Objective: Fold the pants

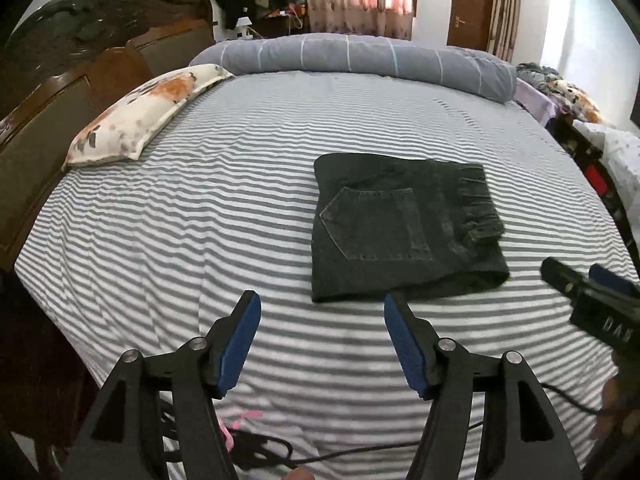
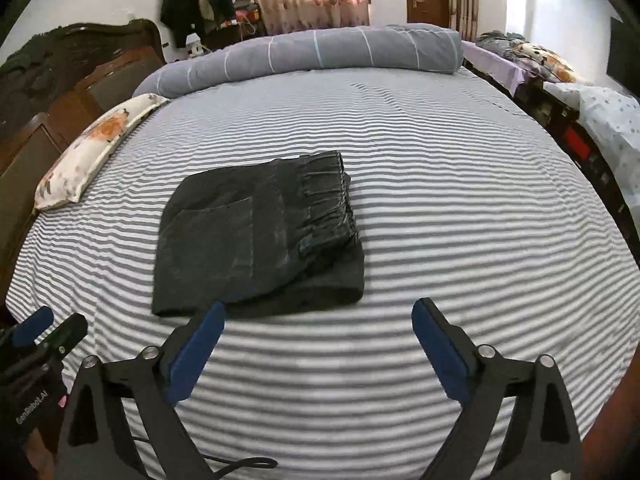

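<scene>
Dark grey denim pants (image 1: 400, 228) lie folded into a compact rectangle on the striped bed sheet (image 1: 200, 220), a back pocket facing up and the gathered waistband on the right side. My left gripper (image 1: 322, 308) hovers open above the sheet, just short of the fold's near edge, nothing between its blue pads. In the right wrist view the same pants (image 2: 256, 236) sit left of centre. My right gripper (image 2: 318, 314) stands wide open near their front right corner, with nothing in it. Each gripper shows at the edge of the other's view.
A floral pillow (image 1: 140, 116) lies at the left by the dark wooden headboard (image 1: 60, 80). A rolled grey duvet (image 1: 360, 56) runs across the far side of the bed. Furniture and bedding (image 2: 592, 112) stand along the right edge. Black cables (image 1: 280, 452) trail near the front.
</scene>
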`<state>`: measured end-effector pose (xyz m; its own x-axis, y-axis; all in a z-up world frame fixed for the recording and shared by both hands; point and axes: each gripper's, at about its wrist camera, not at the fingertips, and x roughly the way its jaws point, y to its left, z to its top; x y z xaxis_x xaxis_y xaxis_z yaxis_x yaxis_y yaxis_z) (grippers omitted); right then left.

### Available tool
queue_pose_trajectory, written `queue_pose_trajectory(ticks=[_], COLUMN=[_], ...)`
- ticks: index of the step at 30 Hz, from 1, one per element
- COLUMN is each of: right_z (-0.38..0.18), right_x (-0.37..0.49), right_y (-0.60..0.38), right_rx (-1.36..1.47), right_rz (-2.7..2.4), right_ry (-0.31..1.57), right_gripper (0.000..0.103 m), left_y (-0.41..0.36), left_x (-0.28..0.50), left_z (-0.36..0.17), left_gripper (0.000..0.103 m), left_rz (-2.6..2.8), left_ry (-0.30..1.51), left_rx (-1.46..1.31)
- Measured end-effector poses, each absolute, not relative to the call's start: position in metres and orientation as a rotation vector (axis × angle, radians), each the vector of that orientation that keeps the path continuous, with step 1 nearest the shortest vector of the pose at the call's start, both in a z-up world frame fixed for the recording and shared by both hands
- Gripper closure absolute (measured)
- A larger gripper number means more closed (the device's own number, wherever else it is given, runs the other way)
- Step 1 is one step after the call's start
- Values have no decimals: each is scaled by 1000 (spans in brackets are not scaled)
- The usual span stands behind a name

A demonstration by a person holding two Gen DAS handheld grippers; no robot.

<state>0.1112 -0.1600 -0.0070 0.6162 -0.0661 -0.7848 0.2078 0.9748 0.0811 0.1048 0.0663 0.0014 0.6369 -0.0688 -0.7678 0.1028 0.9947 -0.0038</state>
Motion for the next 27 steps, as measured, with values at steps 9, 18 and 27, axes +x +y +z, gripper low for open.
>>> queue_pose_trajectory(ticks=[9, 18, 27], right_z=[-5, -7, -13], right_x=[87, 77, 72], right_y=[-130, -114, -109], right_rx=[98, 64, 64], right_rz=[-138, -108, -86], right_ry=[900, 910, 932], right_gripper=[6, 6, 6], left_y=[69, 66, 65], left_x=[77, 66, 64], left_z=[15, 17, 14], left_gripper=[36, 35, 35], left_rz=[-80, -59, -42], left_ry=[833, 802, 802], left_rx=[59, 86, 93])
